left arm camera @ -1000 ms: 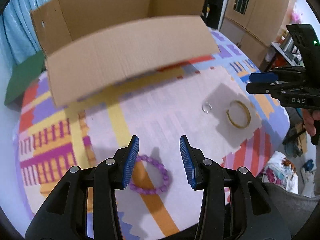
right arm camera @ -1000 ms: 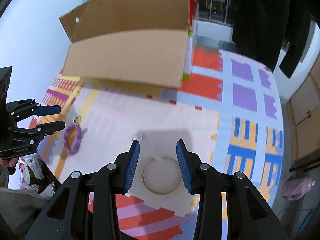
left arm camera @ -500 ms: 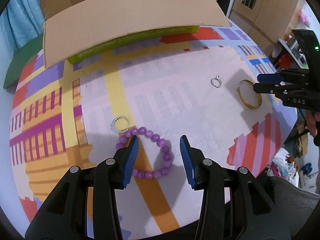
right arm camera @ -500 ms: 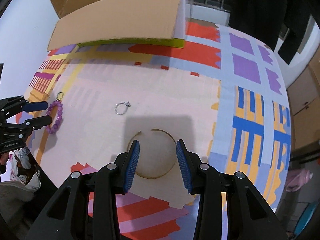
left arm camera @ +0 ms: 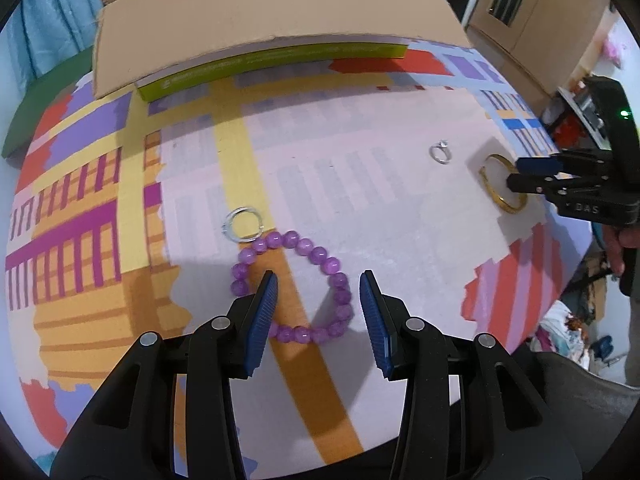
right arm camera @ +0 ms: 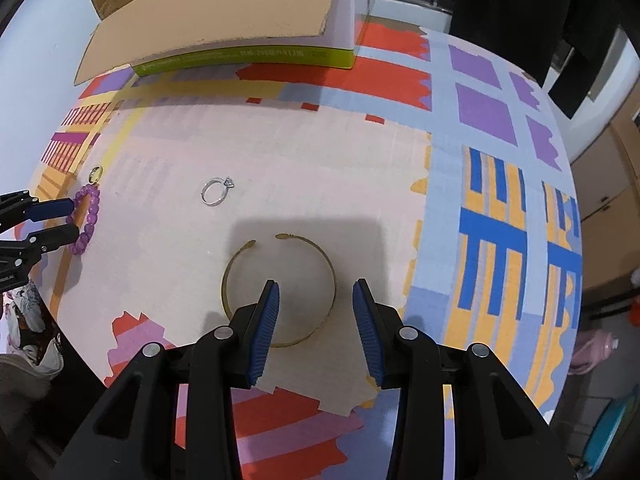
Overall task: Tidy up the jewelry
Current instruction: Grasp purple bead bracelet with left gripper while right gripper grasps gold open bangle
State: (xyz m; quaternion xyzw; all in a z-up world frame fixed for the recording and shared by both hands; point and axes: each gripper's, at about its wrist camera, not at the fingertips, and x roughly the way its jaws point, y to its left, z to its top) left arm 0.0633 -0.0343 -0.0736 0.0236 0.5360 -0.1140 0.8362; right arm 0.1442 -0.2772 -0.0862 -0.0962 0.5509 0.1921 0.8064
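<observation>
A purple bead bracelet (left arm camera: 316,256) lies on the patterned tablecloth; my open left gripper (left arm camera: 316,300) hovers right over it, jaws astride its near part. A clear ring (left arm camera: 243,224) lies just beyond it on the left. A silver stone ring (left arm camera: 441,153) lies farther right. A gold open bangle (right arm camera: 280,248) lies under my open right gripper (right arm camera: 316,304), whose jaws straddle the bangle's near right part. The right wrist view also shows the silver ring (right arm camera: 216,192), the bead bracelet (right arm camera: 89,216) and the left gripper (right arm camera: 60,220). The left wrist view also shows the right gripper (left arm camera: 520,172).
An open cardboard box (left arm camera: 260,12) with a lowered flap and green base stands at the table's far side; it also shows in the right wrist view (right arm camera: 224,12). The round table's edge (right arm camera: 80,344) curves close behind both grippers. Wooden cupboards (left arm camera: 532,4) stand beyond the table.
Both grippers have dropped lower and closer to the table, away from the box. The bead bracelet and the bangle now lie between their jaws. Both stay open.
</observation>
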